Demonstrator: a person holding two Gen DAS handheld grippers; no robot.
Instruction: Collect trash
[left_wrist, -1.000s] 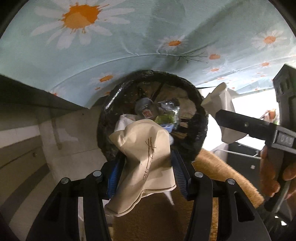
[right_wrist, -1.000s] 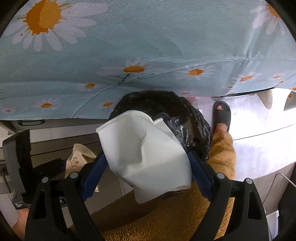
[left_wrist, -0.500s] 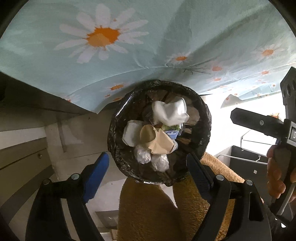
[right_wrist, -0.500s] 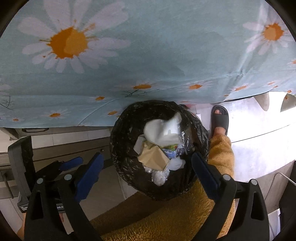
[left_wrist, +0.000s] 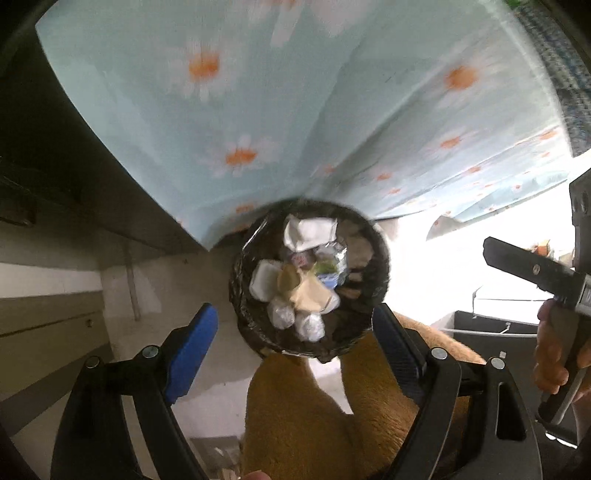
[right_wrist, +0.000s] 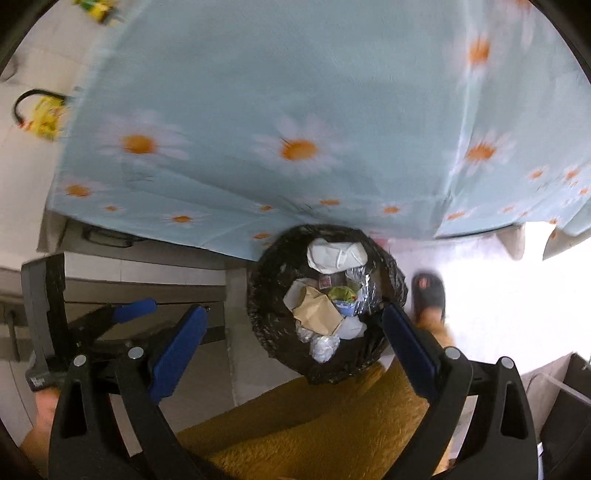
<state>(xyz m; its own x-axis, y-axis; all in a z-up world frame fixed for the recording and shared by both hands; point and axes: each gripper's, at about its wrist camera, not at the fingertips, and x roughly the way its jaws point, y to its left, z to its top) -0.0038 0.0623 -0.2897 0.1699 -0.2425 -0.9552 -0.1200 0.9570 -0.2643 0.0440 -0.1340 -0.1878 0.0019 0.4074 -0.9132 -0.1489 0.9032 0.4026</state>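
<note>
Left wrist view: left gripper (left_wrist: 295, 328) and right gripper (right_wrist: 295, 332), jaws spread wide and empty, above a black-lined trash bin (left_wrist: 380, 258) holding crumpled paper (left_wrist: 312, 230).

- You face a table draped in a pale blue daisy tablecloth (right_wrist: 295, 110).
- Your pale floor (right_wrist: 498, 280) glares with bright light at right.

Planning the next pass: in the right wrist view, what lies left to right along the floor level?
Left claw → bin → sandal.
</note>
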